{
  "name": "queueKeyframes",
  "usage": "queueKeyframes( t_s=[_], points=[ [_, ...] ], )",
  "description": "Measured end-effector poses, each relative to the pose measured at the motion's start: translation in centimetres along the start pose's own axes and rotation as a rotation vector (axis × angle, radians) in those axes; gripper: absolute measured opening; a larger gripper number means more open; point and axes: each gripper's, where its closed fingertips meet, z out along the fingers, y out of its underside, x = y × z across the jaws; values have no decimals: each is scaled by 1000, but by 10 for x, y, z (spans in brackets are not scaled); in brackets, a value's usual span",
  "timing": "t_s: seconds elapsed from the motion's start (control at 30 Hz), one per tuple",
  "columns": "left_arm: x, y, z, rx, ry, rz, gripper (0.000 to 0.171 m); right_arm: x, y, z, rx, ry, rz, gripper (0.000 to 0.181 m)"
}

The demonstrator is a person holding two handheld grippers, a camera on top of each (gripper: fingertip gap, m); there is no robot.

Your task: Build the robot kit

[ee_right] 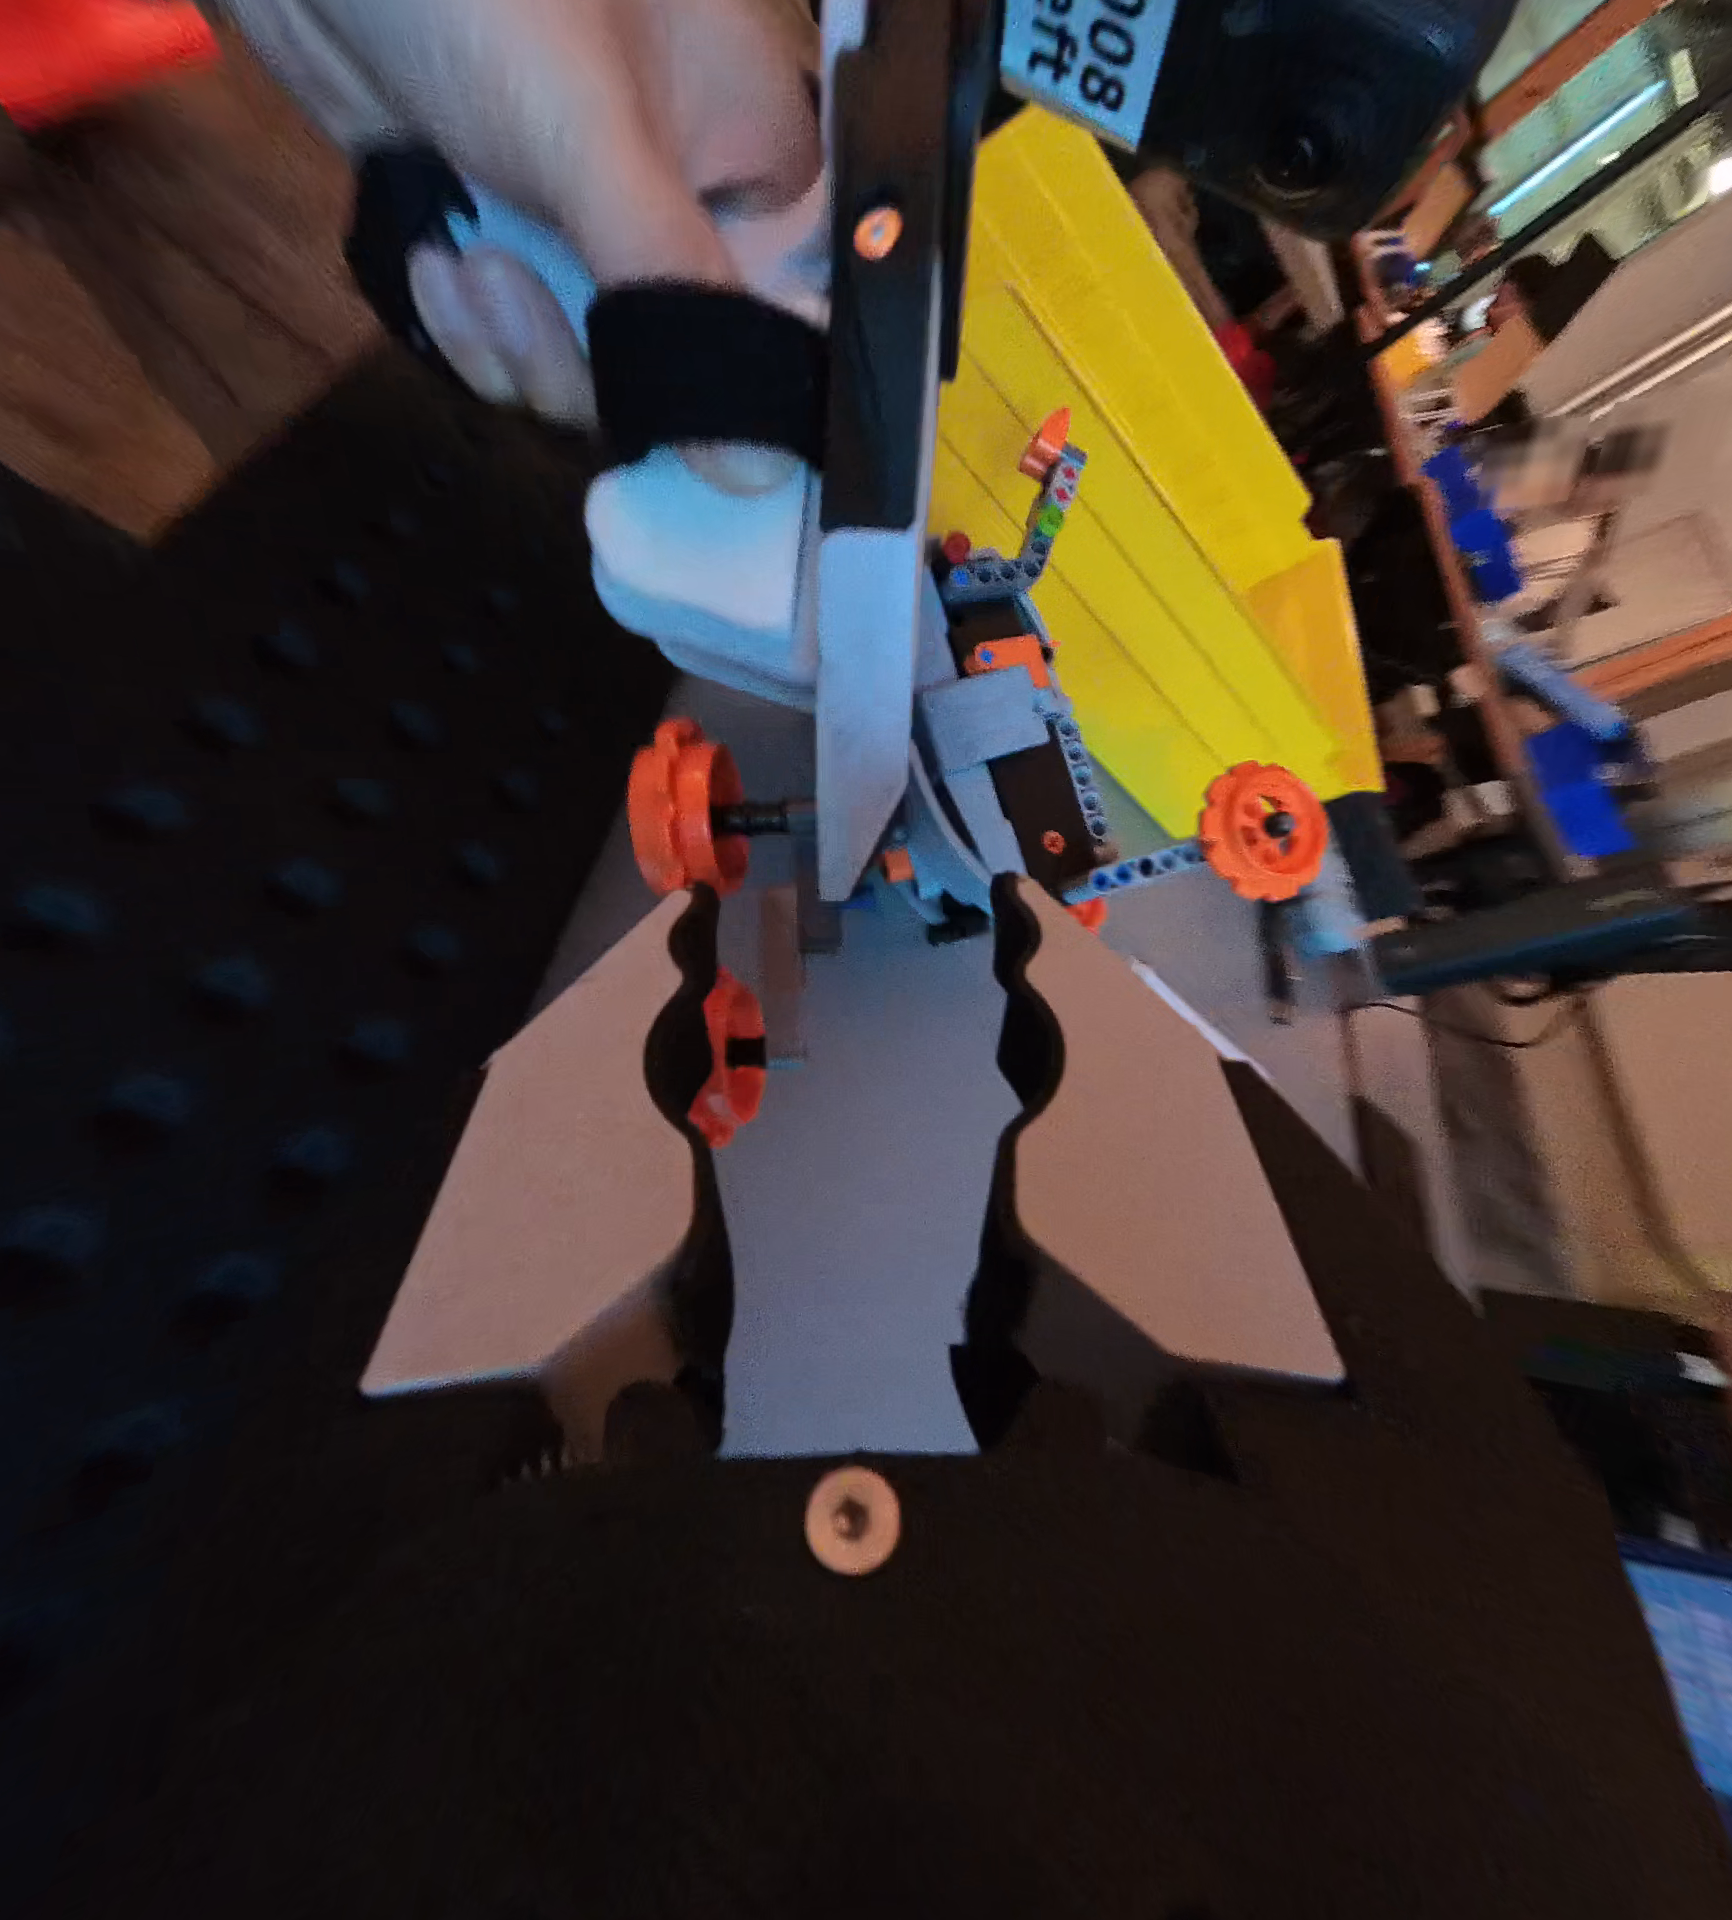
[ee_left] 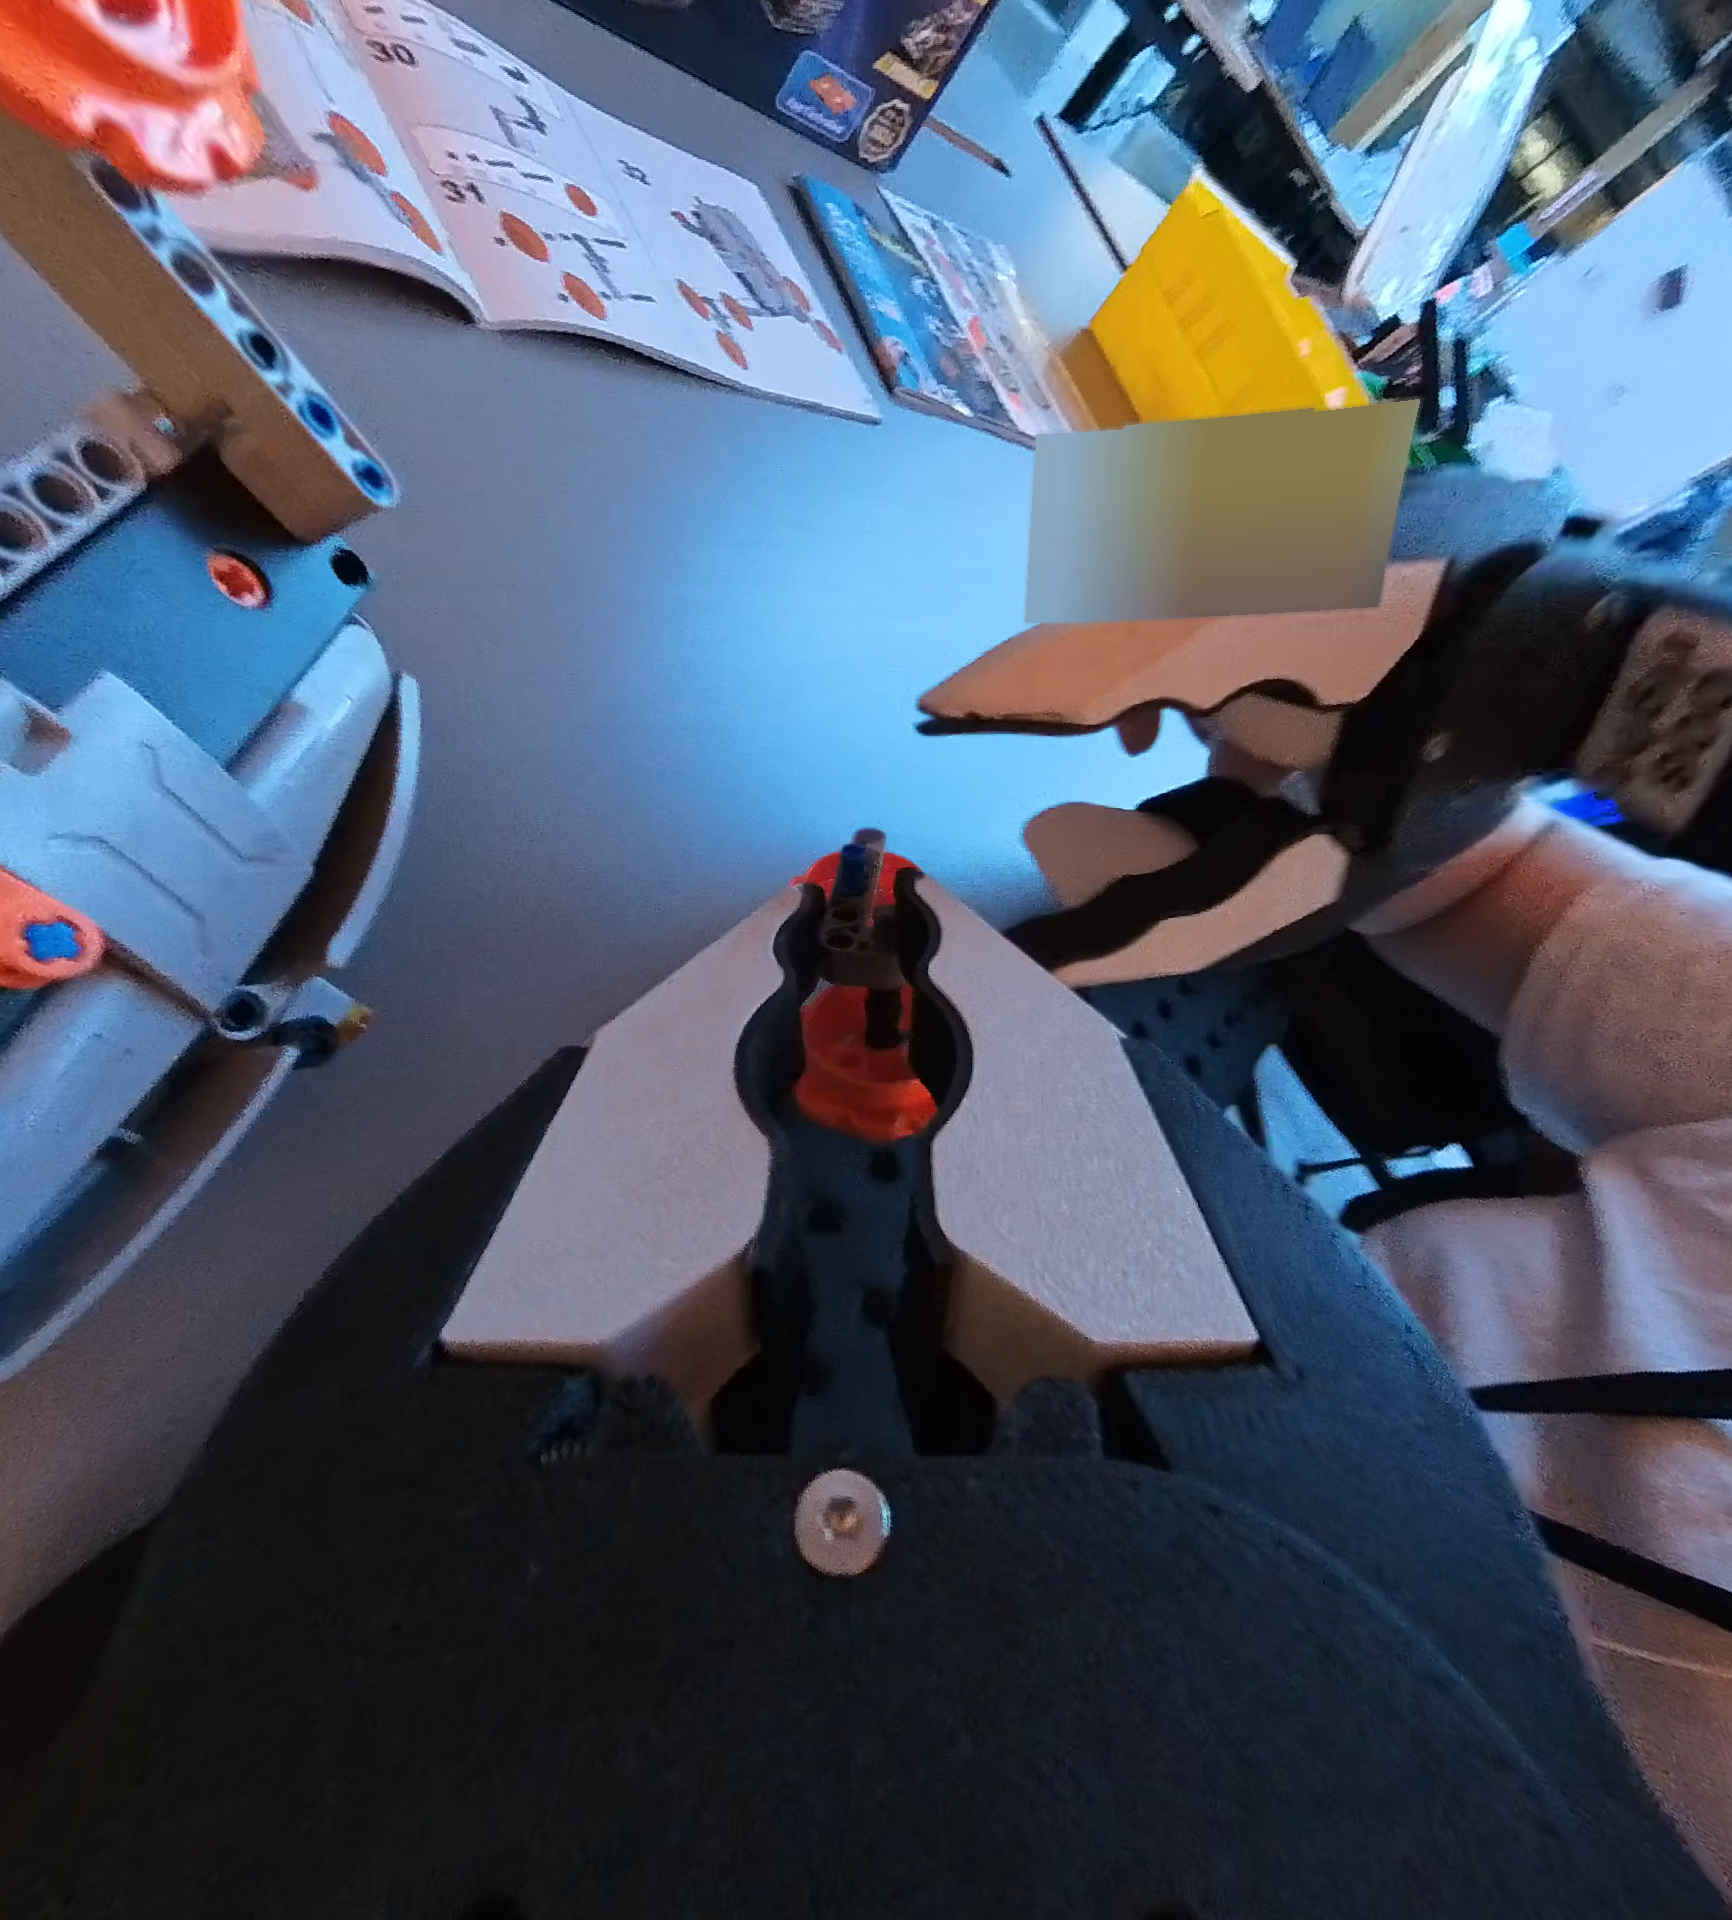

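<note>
My left gripper is shut on a small brick assembly: an orange wheel on a black axle with a dark connector and a blue pin at the tip. In the right wrist view the left gripper hangs edge-on, with the orange wheel sticking out to its left. My right gripper is open and empty just below it, above the grey table. A second orange wheel shape sits by its left finger; I cannot tell whether it is a loose part or a reflection. The right gripper shows open at right.
A grey and orange brick model stands at left, close to the left gripper; it also shows behind in the right wrist view. An open instruction booklet lies beyond. A yellow bin stands at the back. A black perforated board lies left. Both grippers' tips are close together, under 4 cm apart.
</note>
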Motion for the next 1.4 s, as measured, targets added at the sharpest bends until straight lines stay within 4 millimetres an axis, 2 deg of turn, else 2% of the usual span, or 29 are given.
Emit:
queueKeyframes(
  t_s=[0.1,0.2,0.27,0.37,0.43,0.47,0.6,0.77,0.87,0.93,1.03,1.1,1.17,1.23,1.3,1.4],
  points=[
    [-2,-6,-2,12,-20,2,13,-3,-8,-10,58,-112,66,59],
    [5,-15,-9,58,86,-105,12,-8,12,-18,82,-111,-59,64],
    [8,-20,-14,85,165,-185,12,-13,20,-18,134,-85,-109,58],
    [11,-19,-17,76,257,-269,12,-8,6,-16,233,-78,-37,50],
    [14,-19,-17,74,300,-303,12,-1,8,-11,212,-90,-17,46],
    [15,-19,-17,76,313,-318,12,-4,6,-12,235,-130,-9,33],
    [15,-19,-18,86,346,-348,11,-6,-1,-15,284,-241,114,33],
    [11,-20,-18,91,348,-362,11,-8,0,-13,274,-272,172,33],
    [9,-22,-18,100,304,-298,11,-7,-1,-13,299,-295,249,33],
    [11,-24,-23,112,280,-254,36,-3,-2,-14,329,-313,340,32],
    [12,-24,-39,137,228,-180,51,2,-1,-15,366,-336,433,32],
    [7,-24,-52,172,153,-82,51,5,4,-13,362,-362,485,32],
    [2,-18,-58,165,71,46,47,3,16,-7,304,-368,441,32],
    [1,-4,-51,110,16,156,49,-4,20,-5,242,-413,403,33],
    [3,10,-34,59,-22,269,59,-4,7,-7,247,-436,341,33],
    [1,15,-9,50,-150,453,85,7,-17,-6,230,-441,284,33]
  ],
)
